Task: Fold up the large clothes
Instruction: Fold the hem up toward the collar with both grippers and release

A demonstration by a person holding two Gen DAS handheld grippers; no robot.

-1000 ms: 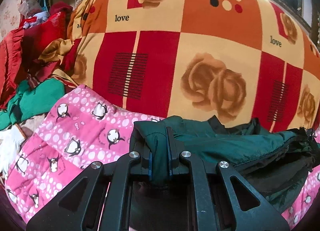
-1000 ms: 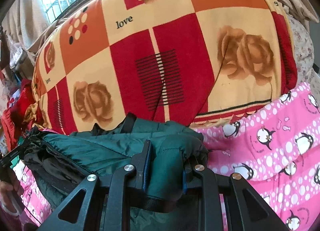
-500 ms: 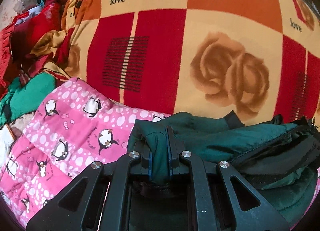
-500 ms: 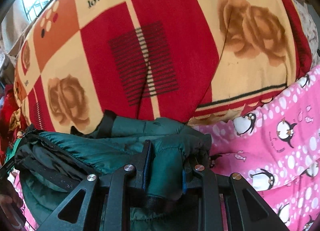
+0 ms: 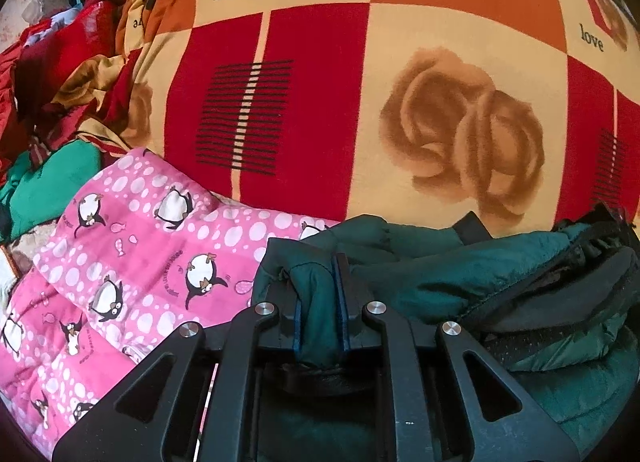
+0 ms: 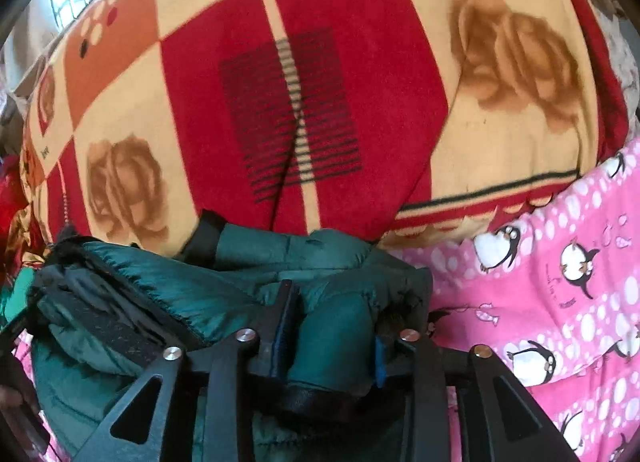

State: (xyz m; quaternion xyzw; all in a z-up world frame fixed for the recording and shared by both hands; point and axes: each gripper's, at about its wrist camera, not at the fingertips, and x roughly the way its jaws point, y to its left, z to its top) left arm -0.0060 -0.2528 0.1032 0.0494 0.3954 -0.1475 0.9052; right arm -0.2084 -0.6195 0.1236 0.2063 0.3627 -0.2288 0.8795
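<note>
A dark green padded jacket [image 5: 472,278] with black lining is bunched between my two grippers, over the pink penguin blanket [image 5: 132,262]. My left gripper [image 5: 320,290] is shut on a fold of the jacket's left end. My right gripper [image 6: 332,322] is shut on a thick fold of the jacket [image 6: 168,294] at its right end. The jacket's lower part hangs out of sight behind the gripper bodies.
A big red, orange and cream rose blanket [image 5: 400,82] fills the bed beyond; it also shows in the right wrist view [image 6: 320,82]. A heap of red and green clothes [image 5: 48,102] lies at the far left. The pink blanket [image 6: 560,302] spreads to the right.
Both grippers have moved forward and lower toward the rose blanket, carrying the green jacket with them. Both grips are unchanged.
</note>
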